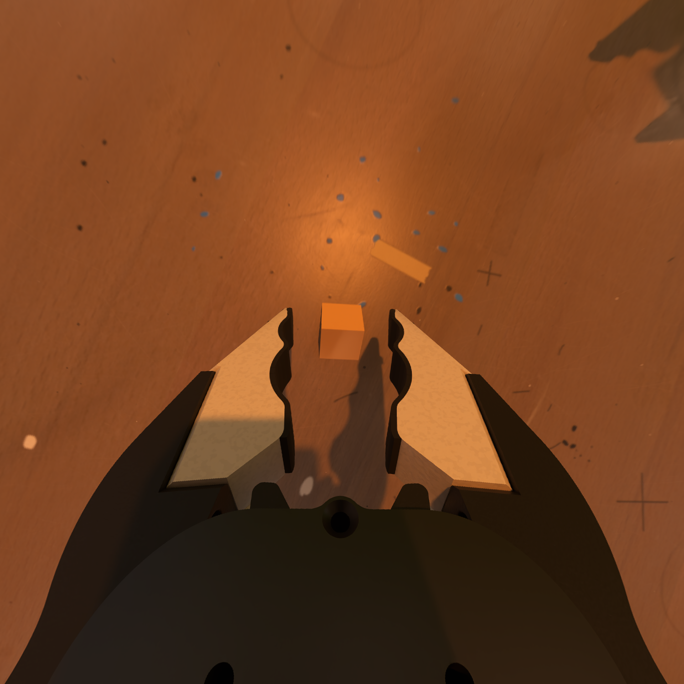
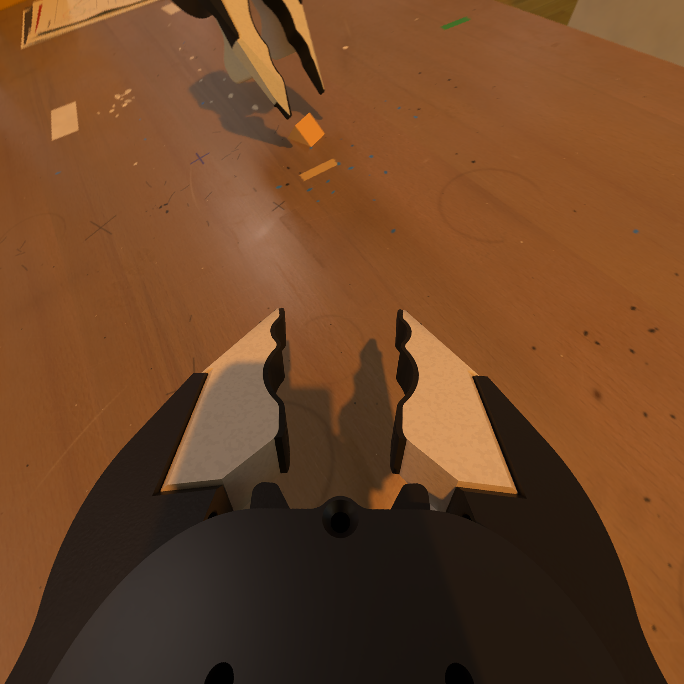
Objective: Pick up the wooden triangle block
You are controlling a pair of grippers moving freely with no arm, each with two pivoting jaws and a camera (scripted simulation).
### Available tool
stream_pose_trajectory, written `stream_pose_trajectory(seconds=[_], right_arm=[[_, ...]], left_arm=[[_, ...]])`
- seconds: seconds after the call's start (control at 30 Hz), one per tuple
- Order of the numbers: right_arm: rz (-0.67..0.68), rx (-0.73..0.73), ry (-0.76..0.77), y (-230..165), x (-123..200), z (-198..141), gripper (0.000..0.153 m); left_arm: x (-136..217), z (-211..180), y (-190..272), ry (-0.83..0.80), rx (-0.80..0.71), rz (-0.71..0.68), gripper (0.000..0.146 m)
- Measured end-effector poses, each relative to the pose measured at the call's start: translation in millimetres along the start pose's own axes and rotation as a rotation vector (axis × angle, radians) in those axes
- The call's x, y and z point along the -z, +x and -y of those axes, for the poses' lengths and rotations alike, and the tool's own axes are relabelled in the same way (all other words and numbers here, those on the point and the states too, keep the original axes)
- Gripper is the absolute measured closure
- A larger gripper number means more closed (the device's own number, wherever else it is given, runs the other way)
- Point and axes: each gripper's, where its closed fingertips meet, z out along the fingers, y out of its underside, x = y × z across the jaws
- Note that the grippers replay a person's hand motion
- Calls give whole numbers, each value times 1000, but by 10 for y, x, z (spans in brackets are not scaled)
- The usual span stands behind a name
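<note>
Approach step: the left gripper (image 1: pixel 340 314), spread wide, hovers over the orange block (image 1: pixel 340 331) lying on the table (image 1: pixel 148 185), framed between its tips at 12 o'clock. The right gripper (image 2: pixel 340 314) hangs spread and empty, well apart. Next move, likely: descend, then pinch.

Brown wood table (image 2: pixel 481 259), scuffed: dark specks, blue flecks, pencil crosses, faint ring marks. Tape strip (image 2: pixel 318 169) stuck mid-table, pale square patch (image 2: pixel 64 120) far left, green strip (image 2: pixel 455 23) near far edge. Papers (image 2: pixel 74 14) at far-left corner. Warm light, glare spot (image 1: pixel 348 229) on the wood.
</note>
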Motion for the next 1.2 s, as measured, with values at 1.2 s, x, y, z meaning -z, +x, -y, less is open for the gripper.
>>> stream_pose_trajectory(seconds=[1.2], right_arm=[[106, 307, -511, 14, -1145, 64, 130]], left_arm=[[-73, -195, 100, 92, 5, -71, 120]])
